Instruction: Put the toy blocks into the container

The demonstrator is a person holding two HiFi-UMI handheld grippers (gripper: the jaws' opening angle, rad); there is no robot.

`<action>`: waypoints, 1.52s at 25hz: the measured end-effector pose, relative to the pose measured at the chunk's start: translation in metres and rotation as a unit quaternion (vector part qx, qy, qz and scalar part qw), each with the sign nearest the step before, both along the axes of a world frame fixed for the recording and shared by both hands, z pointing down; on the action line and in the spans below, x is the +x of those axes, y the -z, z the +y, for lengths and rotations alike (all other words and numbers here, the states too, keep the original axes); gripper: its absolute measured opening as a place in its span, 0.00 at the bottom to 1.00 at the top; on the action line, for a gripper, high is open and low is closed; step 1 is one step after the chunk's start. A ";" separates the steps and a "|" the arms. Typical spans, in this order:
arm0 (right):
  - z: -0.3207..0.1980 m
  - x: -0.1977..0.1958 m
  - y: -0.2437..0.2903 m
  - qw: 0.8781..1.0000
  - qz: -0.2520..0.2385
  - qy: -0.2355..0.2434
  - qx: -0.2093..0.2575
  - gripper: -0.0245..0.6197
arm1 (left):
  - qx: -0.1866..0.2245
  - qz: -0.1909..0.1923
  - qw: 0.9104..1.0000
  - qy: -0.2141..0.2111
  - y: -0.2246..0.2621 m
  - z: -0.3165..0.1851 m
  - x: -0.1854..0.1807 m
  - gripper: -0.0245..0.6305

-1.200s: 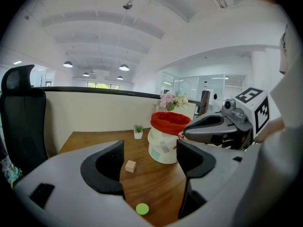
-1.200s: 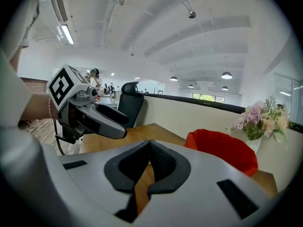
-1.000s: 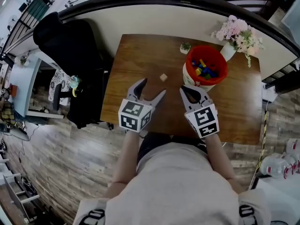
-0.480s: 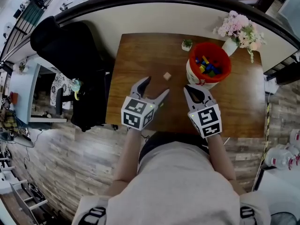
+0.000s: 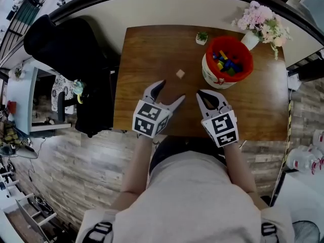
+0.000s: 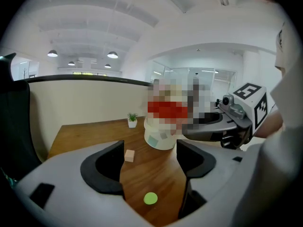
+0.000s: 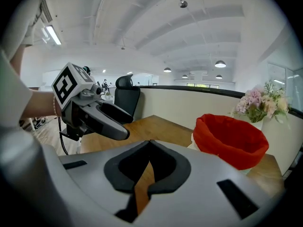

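A small tan wooden block (image 5: 180, 73) lies alone on the brown table (image 5: 147, 49); in the left gripper view the block (image 6: 129, 155) shows just past the left jaw. My left gripper (image 5: 171, 91) hovers short of it, open and empty. The white container with a red liner (image 5: 227, 62) stands at the right with several coloured blocks inside. My right gripper (image 5: 201, 93) is near the container's front, shut with nothing between its jaws. In the right gripper view the red liner (image 7: 232, 138) is at the right and the left gripper (image 7: 94, 115) at the left.
A flat green disc (image 6: 150, 198) lies on the table between the left jaws. A tiny potted plant (image 5: 202, 37) and a vase of pink flowers (image 5: 260, 22) stand at the table's far edge. A black chair (image 5: 66, 54) is left of the table.
Both grippers have drawn back a little from the block and the container, towards the table's near edge. Their jaws stand as before.
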State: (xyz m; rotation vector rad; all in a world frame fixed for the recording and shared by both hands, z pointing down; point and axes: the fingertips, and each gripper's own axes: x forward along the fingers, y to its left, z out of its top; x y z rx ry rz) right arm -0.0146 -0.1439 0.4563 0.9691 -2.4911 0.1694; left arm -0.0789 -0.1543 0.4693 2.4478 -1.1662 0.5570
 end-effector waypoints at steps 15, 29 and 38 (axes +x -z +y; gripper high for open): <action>0.009 -0.003 -0.046 0.998 0.018 -0.002 -0.057 0.06 | -0.063 -0.017 0.997 -0.039 -0.064 0.030 0.005 0.52; 0.027 -0.007 -0.077 0.996 0.024 -0.005 -0.089 0.06 | -0.104 -0.041 0.993 -0.044 -0.106 0.057 0.001 0.45; 0.035 -0.003 -0.098 0.993 0.022 -0.017 -0.111 0.06 | -0.127 -0.056 0.990 -0.026 -0.136 0.056 -0.002 0.42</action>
